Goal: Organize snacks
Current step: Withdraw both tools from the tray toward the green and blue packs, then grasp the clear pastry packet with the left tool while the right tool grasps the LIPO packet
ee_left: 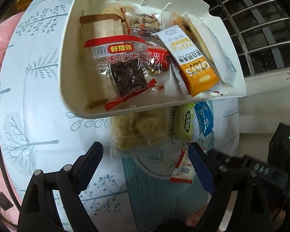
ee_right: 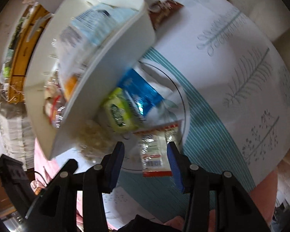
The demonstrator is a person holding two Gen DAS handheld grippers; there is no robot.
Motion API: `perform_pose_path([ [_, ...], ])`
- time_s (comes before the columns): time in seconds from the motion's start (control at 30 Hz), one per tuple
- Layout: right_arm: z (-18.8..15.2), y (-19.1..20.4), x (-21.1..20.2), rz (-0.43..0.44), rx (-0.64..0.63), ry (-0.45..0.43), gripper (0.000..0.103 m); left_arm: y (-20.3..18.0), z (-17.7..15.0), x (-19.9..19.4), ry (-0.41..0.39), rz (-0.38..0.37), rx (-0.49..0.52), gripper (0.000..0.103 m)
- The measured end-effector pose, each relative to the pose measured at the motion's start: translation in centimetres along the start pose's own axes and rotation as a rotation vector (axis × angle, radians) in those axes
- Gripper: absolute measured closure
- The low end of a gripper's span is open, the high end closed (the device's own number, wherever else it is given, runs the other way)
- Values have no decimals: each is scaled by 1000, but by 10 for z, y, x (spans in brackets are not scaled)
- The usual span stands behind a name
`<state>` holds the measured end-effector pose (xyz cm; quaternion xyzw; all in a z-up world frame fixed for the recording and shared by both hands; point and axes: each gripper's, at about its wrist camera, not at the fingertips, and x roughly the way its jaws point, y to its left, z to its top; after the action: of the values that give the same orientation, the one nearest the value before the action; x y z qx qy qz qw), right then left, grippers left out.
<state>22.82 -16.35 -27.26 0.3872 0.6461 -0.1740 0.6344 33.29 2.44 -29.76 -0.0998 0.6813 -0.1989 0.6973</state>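
My left claw [ee_left: 146,154] hangs wide apart over the tree-patterned tablecloth [ee_left: 38,77], gripping nothing. Just ahead of it a clear packet of pale crisp squares [ee_left: 139,129], a green snack packet [ee_left: 184,124] and a blue one [ee_left: 204,119] lie beside the white basket [ee_left: 73,89], already loaded with wrapped snacks. My right claw [ee_right: 146,155] straddles a red-edged clear sachet [ee_right: 154,154]; the blur hides whether its pads press on it.
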Motion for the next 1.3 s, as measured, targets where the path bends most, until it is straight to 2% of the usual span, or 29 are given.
perform_pose_path([
  [0.1, -7, -5, 16, -18, 26, 36, 53, 0, 1, 8, -9, -3, -24, 13],
  [0.17, -10, -8, 26, -35, 41, 53, 43, -1, 2, 13, -13, 6, -34, 13],
  [0.23, -13, -10, 33, -63, 50, 59, 40, 0, 3, 17, -10, 11, -43, 13],
  [0.5, -22, -7, 52, -130, 6, 48, 39, 0, 2, 37, -10, 37, -71, 13],
  [0.77, -32, 25, 63, -258, -124, 11, 39, -3, 12, 50, 4, 82, -61, 17],
  [0.87, -36, 41, 69, -275, -163, 8, 39, -6, 14, 51, 5, 101, -60, 17],
  [1.0, -41, 60, 75, -307, -201, 21, 40, -12, 14, 50, -10, 154, -65, 26],
  [1.13, -35, 66, 83, -320, -228, 37, 43, -14, 16, 50, -20, 174, -81, 31],
  [1.3, -22, 57, 74, -324, -276, 49, 48, -19, 15, 50, -30, 190, -79, 35],
])
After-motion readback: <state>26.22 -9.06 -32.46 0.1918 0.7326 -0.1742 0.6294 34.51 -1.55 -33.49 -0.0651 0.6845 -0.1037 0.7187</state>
